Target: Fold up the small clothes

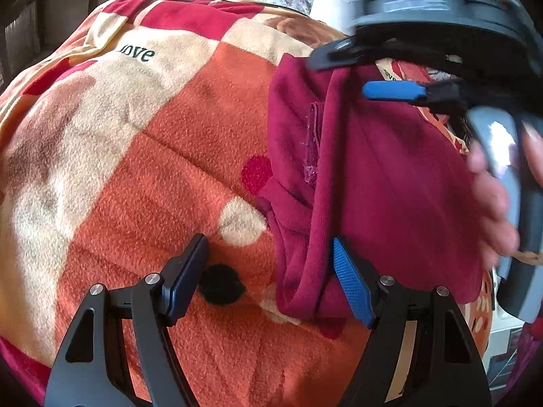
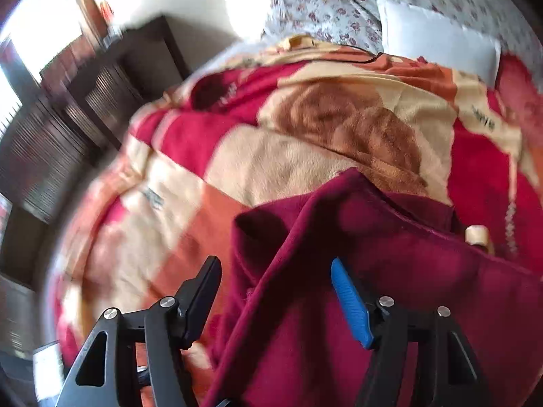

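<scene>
Garment: a maroon fleece garment (image 1: pixel 383 176) is lying partly folded on the near right part of the blanket, one fold running lengthwise down it.
Surface: a fleece blanket (image 1: pixel 142 156) in orange, cream and red squares is covering the bed; the word "love" is showing on a far cream square.
Left gripper (image 1: pixel 271 274): standing released, jaws wide apart; the right pad is sitting just beside the garment's near left edge, the left pad over bare blanket. Nothing is being gripped.
Right gripper (image 2: pixel 276 296): jaws are standing apart over the garment, fabric lying between them, pads not pressing on it.
Hand (image 1: pixel 492 210): a person's hand is holding the right gripper's body at the right, blurred.
Far end: a floral sheet (image 2: pixel 322 6) and a white pillow (image 2: pixel 437 37) are lying beyond the blanket.
</scene>
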A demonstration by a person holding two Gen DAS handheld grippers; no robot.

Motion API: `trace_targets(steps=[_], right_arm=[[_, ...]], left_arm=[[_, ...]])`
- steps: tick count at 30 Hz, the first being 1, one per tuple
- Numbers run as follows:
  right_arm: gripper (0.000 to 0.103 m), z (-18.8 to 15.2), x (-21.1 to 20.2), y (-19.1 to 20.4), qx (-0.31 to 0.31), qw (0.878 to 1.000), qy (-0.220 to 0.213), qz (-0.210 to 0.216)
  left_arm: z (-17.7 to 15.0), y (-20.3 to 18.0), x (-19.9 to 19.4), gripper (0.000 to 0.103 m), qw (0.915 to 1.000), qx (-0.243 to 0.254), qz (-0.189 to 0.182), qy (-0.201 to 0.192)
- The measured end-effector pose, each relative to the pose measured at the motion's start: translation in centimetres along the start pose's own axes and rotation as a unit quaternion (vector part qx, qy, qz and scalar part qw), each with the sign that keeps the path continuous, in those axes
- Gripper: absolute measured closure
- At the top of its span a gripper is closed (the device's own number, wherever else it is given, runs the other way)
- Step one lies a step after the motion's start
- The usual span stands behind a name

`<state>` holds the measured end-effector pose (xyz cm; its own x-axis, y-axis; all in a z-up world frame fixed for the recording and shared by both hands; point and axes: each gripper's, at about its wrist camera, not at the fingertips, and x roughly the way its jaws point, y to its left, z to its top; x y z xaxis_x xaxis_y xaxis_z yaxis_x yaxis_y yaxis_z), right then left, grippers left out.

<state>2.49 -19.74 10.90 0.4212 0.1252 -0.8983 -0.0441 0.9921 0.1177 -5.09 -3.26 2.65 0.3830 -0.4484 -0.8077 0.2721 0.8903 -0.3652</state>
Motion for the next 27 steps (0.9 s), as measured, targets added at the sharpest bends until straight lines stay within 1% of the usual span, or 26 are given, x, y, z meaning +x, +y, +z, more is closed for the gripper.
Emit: trace_targets(steps=[2, 3, 4, 5, 6, 8, 9, 10, 11, 12, 13, 15, 17, 19, 20, 23, 27], right_arm=[[0.038, 0.3, 1.4, 1.2, -0.018, 0.999, 0.013, -0.034], [0.034, 0.2, 2.1, 1.6, -0.027, 0.998, 0.019, -0.045], [0.028, 0.2, 3.1, 2.2, -0.036, 0.997, 0.028, -0.061], [0.019, 0.1, 4.1, 3.1, -0.054, 0.994, 0.038, -0.081], [0.013, -0.1, 4.6, 3.6, -0.068, 0.992, 0.041, -0.095], [0.013, -0.6, 5.2, 4.2, -0.085, 0.987, 0.039, -0.129], [0.013, -0.8, 5.3, 4.2, -0.085, 0.987, 0.033, -0.134], [0.014, -0.9, 5.3, 4.0, -0.083, 0.988, 0.026, -0.130], [0.023, -1.0, 4.8, 3.5, -0.078, 0.989, 0.013, -0.122], [0.035, -1.2, 4.3, 2.7, -0.070, 0.991, 0.002, -0.116], [0.042, -1.3, 4.0, 2.3, -0.067, 0.992, -0.002, -0.107], [0.067, -1.3, 2.7, 0.8, -0.054, 0.996, -0.013, -0.076], [0.081, -1.1, 1.2, -0.9, -0.018, 0.999, -0.023, -0.015], [0.084, -1.0, -0.2, -2.1, 0.014, 0.999, -0.035, 0.026], [0.084, -1.1, -0.7, -2.8, 0.025, 0.998, -0.042, 0.040], [0.085, -1.4, -0.8, -3.6, 0.043, 0.997, -0.040, 0.057], [0.085, -1.4, -0.5, -3.5, 0.042, 0.996, -0.038, 0.064]], left_arm=[[-0.3, 0.2, -0.1, 0.028, 1.0000, -0.001, -0.003, -0.002], [-0.5, 0.3, -0.2, 0.028, 1.0000, -0.001, -0.005, -0.004], [-0.6, 0.4, -0.2, 0.028, 1.0000, 0.001, -0.007, -0.007], [-0.8, 0.5, -0.3, 0.028, 0.9999, 0.003, -0.008, -0.009], [-0.9, 0.5, -0.3, 0.028, 0.9999, 0.005, -0.010, -0.010], [-1.2, 0.7, -0.5, 0.028, 0.9998, 0.007, -0.013, -0.012], [-1.2, 0.8, -0.6, 0.028, 0.9998, 0.006, -0.015, -0.012], [-1.3, 0.9, -0.6, 0.028, 0.9998, 0.005, -0.017, -0.012], [-1.3, 1.0, -0.8, 0.028, 0.9997, 0.004, -0.021, -0.013], [-1.3, 1.3, -1.0, 0.028, 0.9996, 0.002, -0.024, -0.014], [-1.3, 1.5, -1.1, 0.028, 0.9995, 0.001, -0.028, -0.013], [-0.6, 1.7, -1.1, 0.027, 0.9993, 0.000, -0.034, -0.013], [-0.1, 1.6, -1.2, 0.025, 0.9989, -0.001, -0.042, -0.019], [0.4, 1.3, -1.2, 0.025, 0.9984, 0.000, -0.050, -0.028], [0.6, 1.2, -0.9, 0.023, 0.9982, 0.004, -0.053, -0.030], [0.8, 0.0, -0.2, 0.023, 0.9985, 0.019, -0.046, -0.023], [0.5, -0.6, 0.0, 0.023, 0.9985, 0.012, -0.046, -0.028]])
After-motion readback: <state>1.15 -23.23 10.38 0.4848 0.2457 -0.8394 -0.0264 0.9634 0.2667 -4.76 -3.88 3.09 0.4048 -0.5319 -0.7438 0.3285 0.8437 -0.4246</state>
